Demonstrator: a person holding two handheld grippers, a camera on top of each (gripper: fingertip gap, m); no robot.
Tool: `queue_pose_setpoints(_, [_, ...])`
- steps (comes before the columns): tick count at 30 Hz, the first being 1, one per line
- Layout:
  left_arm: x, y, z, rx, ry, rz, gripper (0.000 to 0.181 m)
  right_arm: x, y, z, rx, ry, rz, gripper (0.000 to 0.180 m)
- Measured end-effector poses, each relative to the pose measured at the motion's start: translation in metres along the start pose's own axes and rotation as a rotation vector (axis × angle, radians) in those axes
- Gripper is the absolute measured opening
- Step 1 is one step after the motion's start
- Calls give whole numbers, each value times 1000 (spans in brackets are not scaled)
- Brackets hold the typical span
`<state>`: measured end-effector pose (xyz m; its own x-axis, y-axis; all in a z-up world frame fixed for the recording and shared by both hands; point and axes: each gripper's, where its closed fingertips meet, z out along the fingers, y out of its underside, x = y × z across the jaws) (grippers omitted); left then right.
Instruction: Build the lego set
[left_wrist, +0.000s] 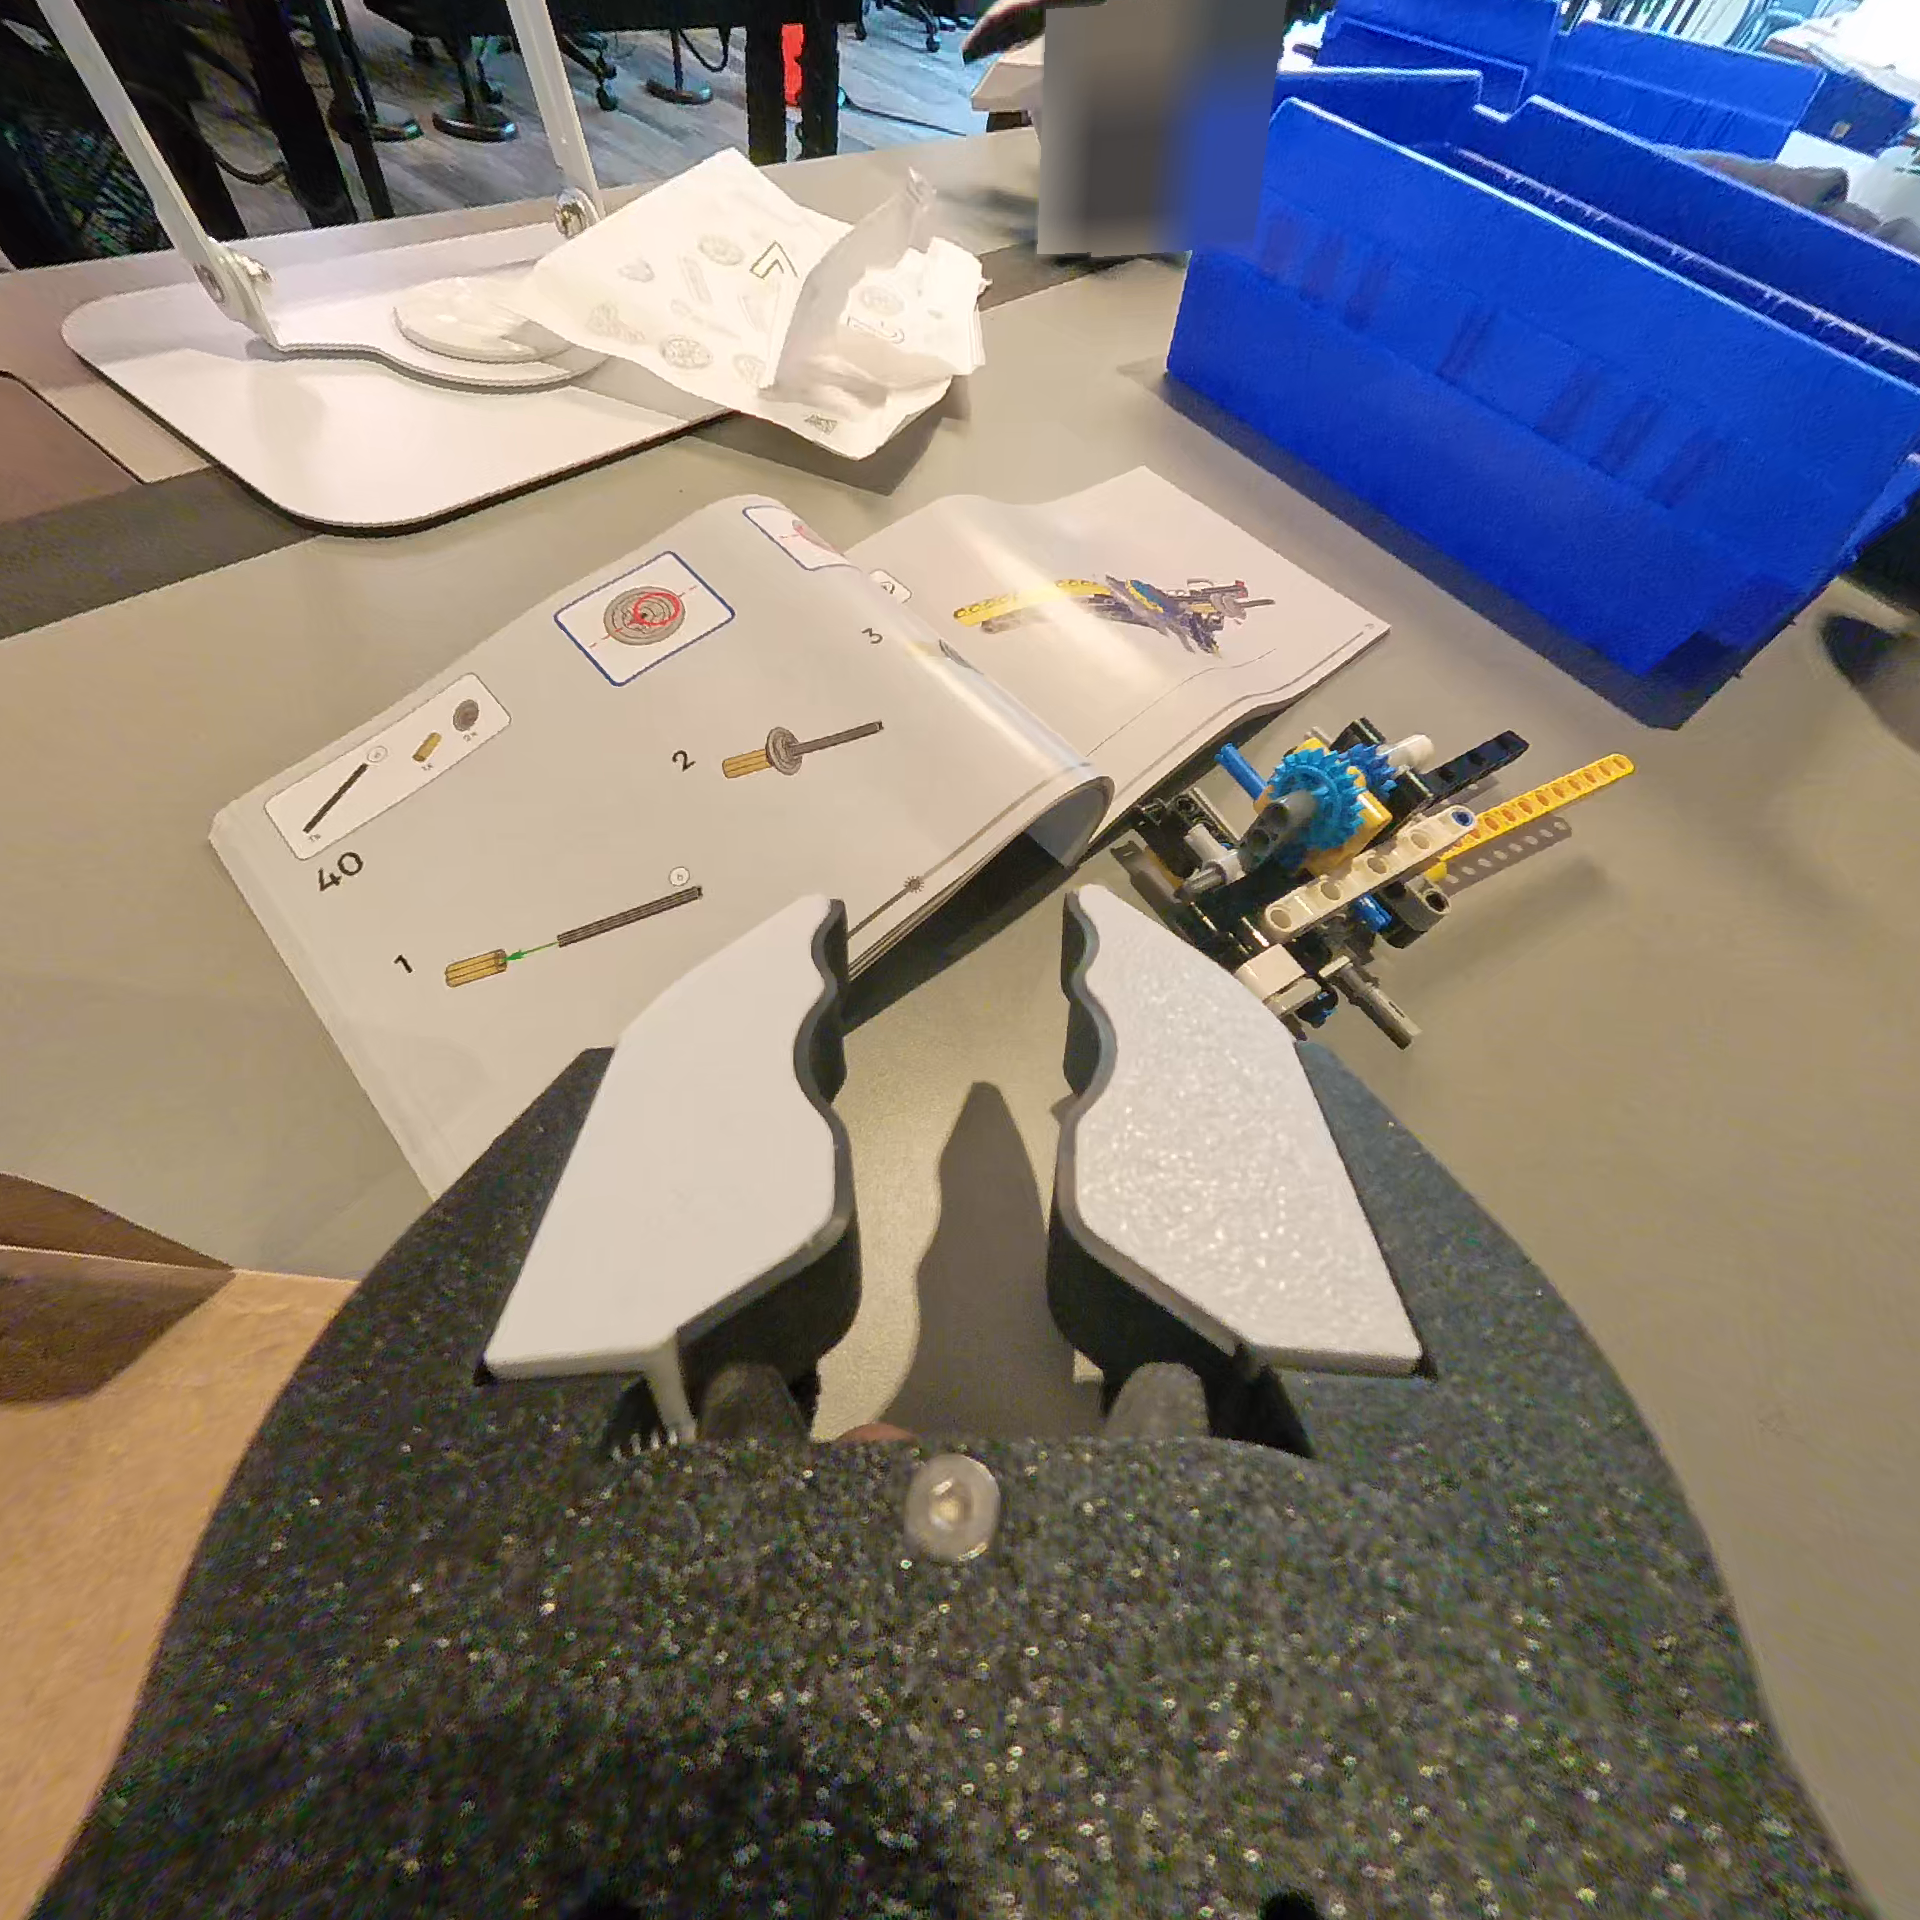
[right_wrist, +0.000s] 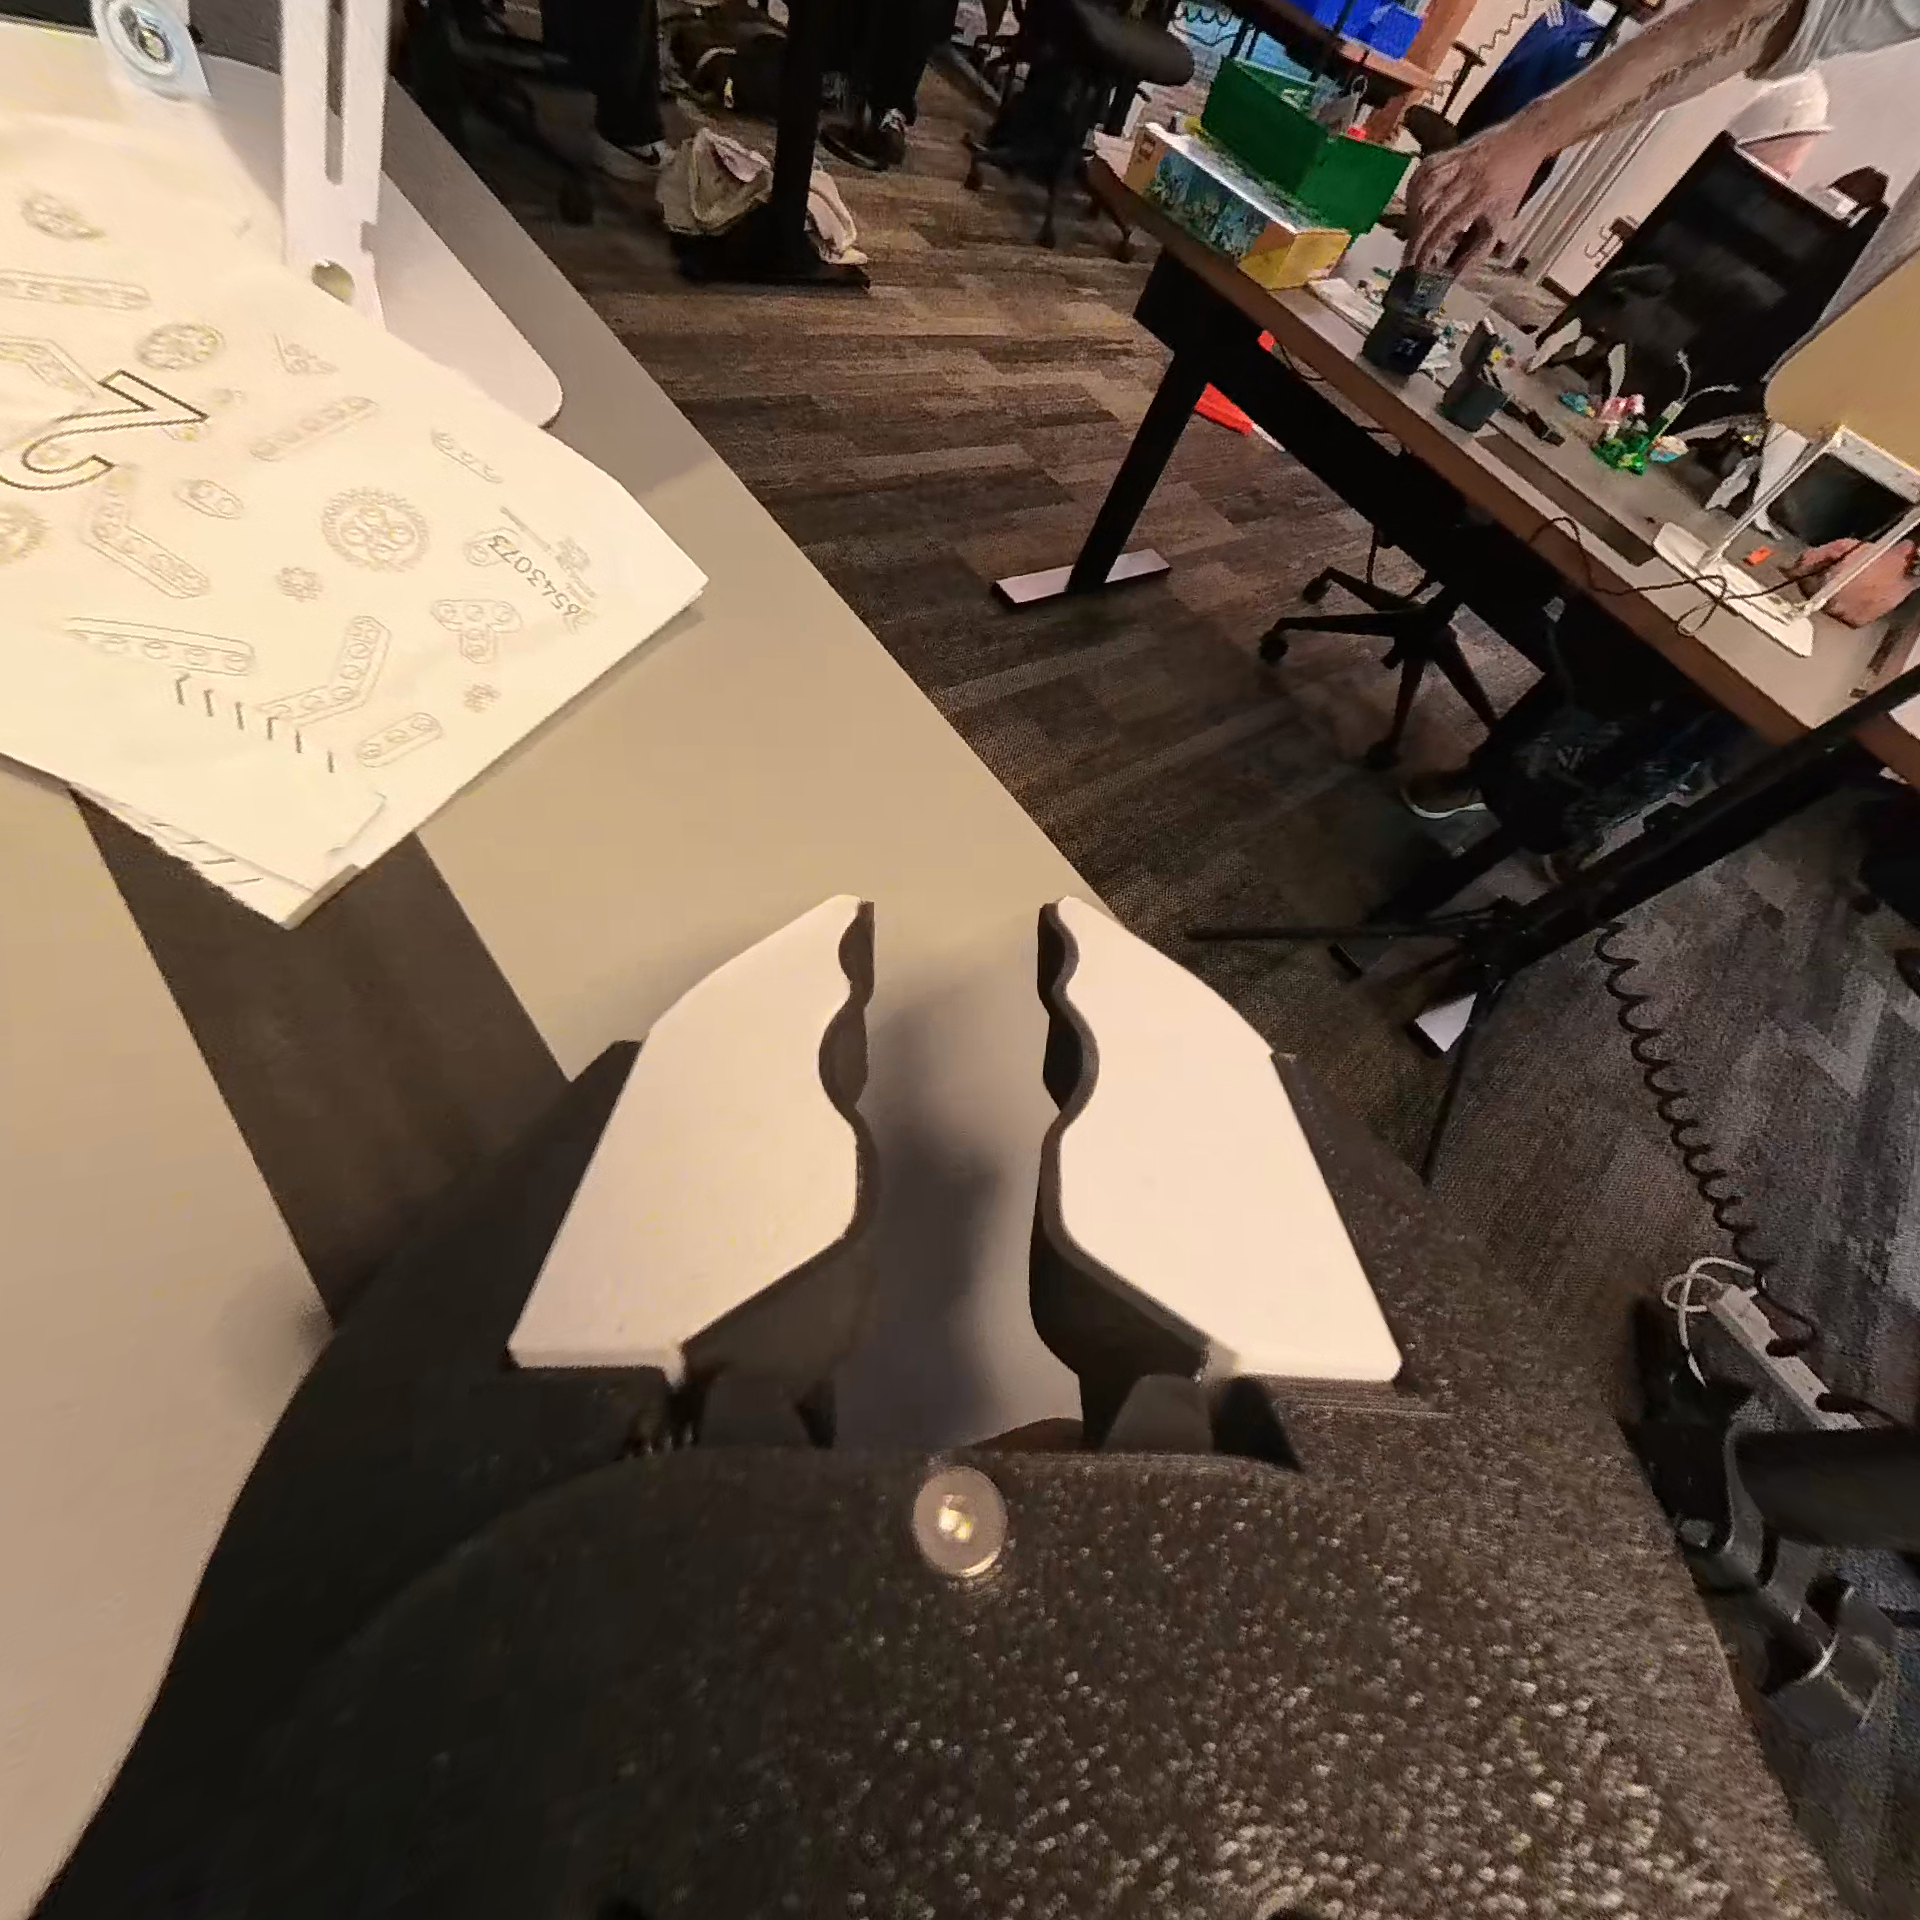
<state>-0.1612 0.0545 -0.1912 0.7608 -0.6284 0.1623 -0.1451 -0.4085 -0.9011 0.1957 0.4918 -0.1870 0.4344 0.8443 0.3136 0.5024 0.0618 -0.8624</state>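
The partly built lego model (left_wrist: 1340, 862), a black, white, blue and yellow assembly with a blue gear on top and a yellow holed beam sticking out to the right, lies on the grey table (left_wrist: 1558, 1143) just beside the lower right edge of the open instruction booklet (left_wrist: 727, 769). The booklet's curled page edge touches or nearly touches the model's left side. The left gripper (left_wrist: 951, 914) hovers low over the table just in front of both, released and holding nothing, its left finger overlapping the booklet's corner.

Behind the model stands a blue plastic bin (left_wrist: 1558, 364), well apart. Behind the booklet lie torn white paper bags (left_wrist: 790, 301) printed with part outlines and a large numeral, resting partly on a white flat base (left_wrist: 343, 416) that carries slanted white struts.

The right gripper (right_wrist: 956, 914) is spread wide and empty above the table's edge (right_wrist: 831, 727), with the paper bags (right_wrist: 260, 540) to its left. Beyond, over the carpet, a person's hand (right_wrist: 1455, 197) reaches onto another table (right_wrist: 1558, 457) cluttered with small things.

The booklet shows step numbers and part diagrams.
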Motion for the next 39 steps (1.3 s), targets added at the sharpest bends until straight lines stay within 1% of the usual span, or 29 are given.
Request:
queue_pose_setpoints(17, [0,1,0,-5,0,-1,39,8,-24,-12,119,22,31,34])
queue_pose_setpoints(39, [0,1,1,-8,1,2,39,3,-22,-11,104,-1,29,33])
